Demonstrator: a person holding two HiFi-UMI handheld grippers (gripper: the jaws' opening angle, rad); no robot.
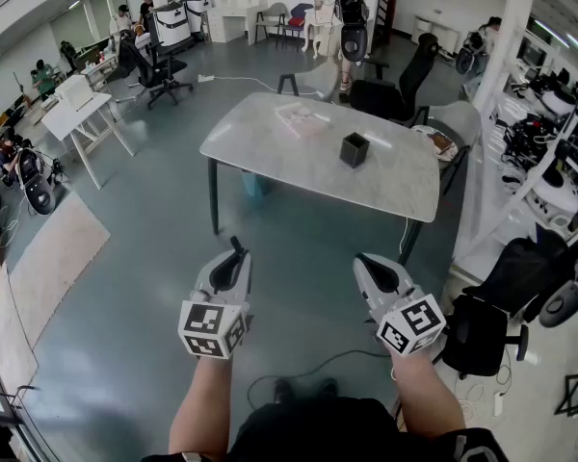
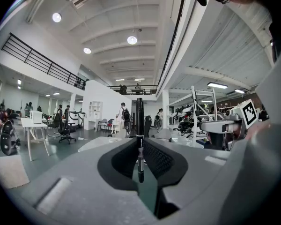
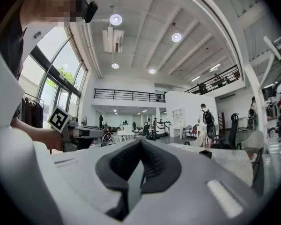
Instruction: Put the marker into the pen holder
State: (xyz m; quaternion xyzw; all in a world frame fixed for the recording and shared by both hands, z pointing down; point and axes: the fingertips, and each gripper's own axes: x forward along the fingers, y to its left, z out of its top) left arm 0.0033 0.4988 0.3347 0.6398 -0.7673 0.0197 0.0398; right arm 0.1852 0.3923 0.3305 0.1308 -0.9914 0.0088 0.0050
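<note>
A black marker (image 2: 139, 121) stands upright between the jaws of my left gripper (image 2: 140, 143), which is shut on it. In the head view its tip (image 1: 236, 245) sticks up from the left gripper (image 1: 234, 258), held over the floor short of the table. The black square pen holder (image 1: 354, 149) stands on the grey marble table (image 1: 270, 152), right of its middle and far ahead of both grippers. My right gripper (image 1: 367, 261) is beside the left, its jaw tips together with nothing between them (image 3: 140, 143). The pen holder (image 3: 205, 153) shows small at the right in the right gripper view.
Papers (image 1: 302, 116) lie at the table's far side, and a plate-like object (image 1: 439, 142) sits at its right end. Black chairs (image 1: 395, 89) stand behind the table, another (image 1: 506, 301) at my right. A cable (image 1: 299, 369) lies on the floor by my feet. A person (image 1: 342, 12) walks beyond.
</note>
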